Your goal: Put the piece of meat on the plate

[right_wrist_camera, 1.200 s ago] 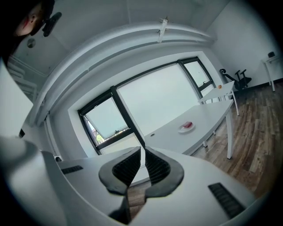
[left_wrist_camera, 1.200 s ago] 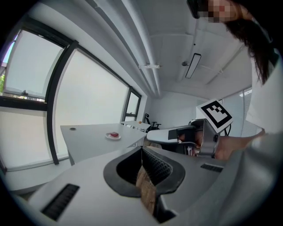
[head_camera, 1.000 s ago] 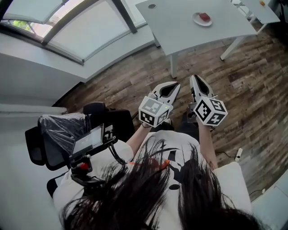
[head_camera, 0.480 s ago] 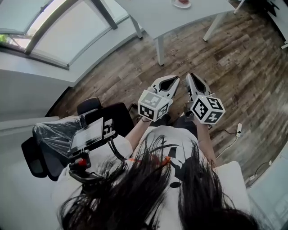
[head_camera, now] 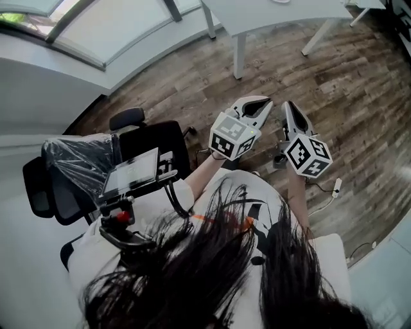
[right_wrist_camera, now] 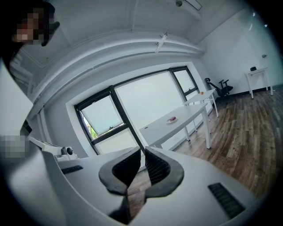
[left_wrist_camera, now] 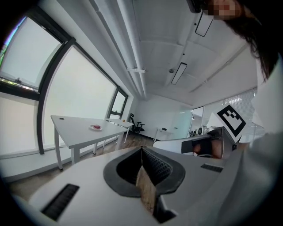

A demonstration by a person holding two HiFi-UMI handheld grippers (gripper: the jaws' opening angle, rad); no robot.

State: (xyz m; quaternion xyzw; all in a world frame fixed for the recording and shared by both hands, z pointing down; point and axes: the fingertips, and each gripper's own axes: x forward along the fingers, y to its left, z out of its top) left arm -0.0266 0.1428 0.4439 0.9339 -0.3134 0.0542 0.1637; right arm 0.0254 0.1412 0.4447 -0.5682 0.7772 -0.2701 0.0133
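Left gripper and right gripper sit clenched, empty; carry jaws near the small white plate far ahead before opening.

The floor is wood plank, matt, with a rough, streaky grain in brown and grey. At twelve o'clock in the head view the tabletop looks smooth, white and matt. The left tongs and the right tongs have matt pale-grey plastic shells. Their pads are black, rubbery-looking and finely ribbed. At nine o'clock a black chair wears crinkled, glossy clear plastic film. The screen beside it is glossy.
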